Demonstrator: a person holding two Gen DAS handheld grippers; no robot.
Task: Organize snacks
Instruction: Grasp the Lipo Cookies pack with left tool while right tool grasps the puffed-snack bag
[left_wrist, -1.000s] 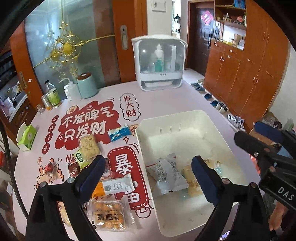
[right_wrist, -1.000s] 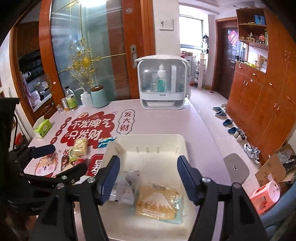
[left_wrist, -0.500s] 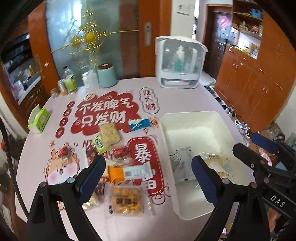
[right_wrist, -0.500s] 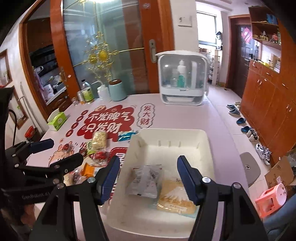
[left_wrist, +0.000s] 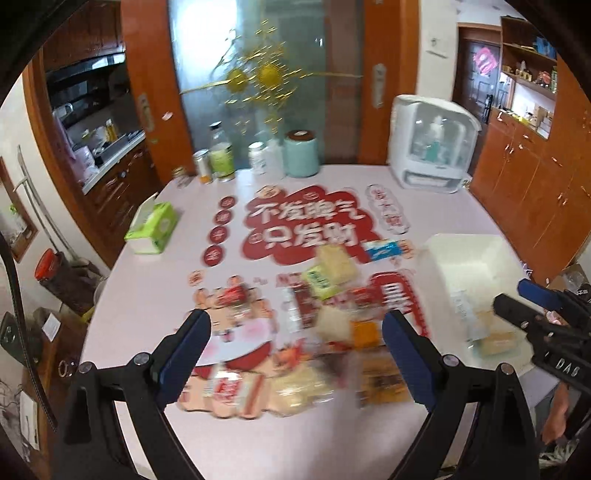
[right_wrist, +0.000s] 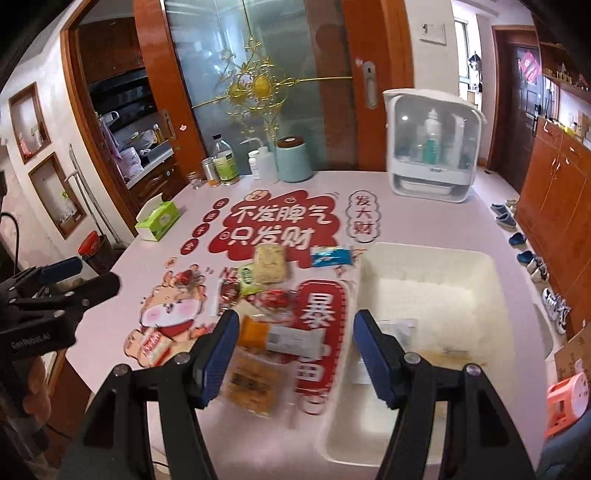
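Observation:
A white bin (right_wrist: 476, 295) stands on the right of the pink table; two snack packets lie in its near half, a grey one (right_wrist: 400, 330) and a yellow one (right_wrist: 448, 354). It also shows in the left wrist view (left_wrist: 469, 258). Several loose snack packets lie left of it: a pale cracker pack (right_wrist: 271, 263), a blue bar (right_wrist: 330, 256), an orange pack (right_wrist: 253, 332), a biscuit pack (right_wrist: 251, 384). My left gripper (left_wrist: 295, 354) is open and empty above the loose pile. My right gripper (right_wrist: 295, 354) is open and empty over the bin's left edge.
A white lidded cabinet (right_wrist: 430, 147) stands at the table's far right. A mint canister (right_wrist: 293, 160), bottles (right_wrist: 225, 162) and a green tissue box (right_wrist: 159, 219) line the far and left sides. The table edge is close on the left and near sides.
Both grippers have swung left, away from over the bin toward the loose snack pile. Both stay open and empty. The left view is blurred by motion.

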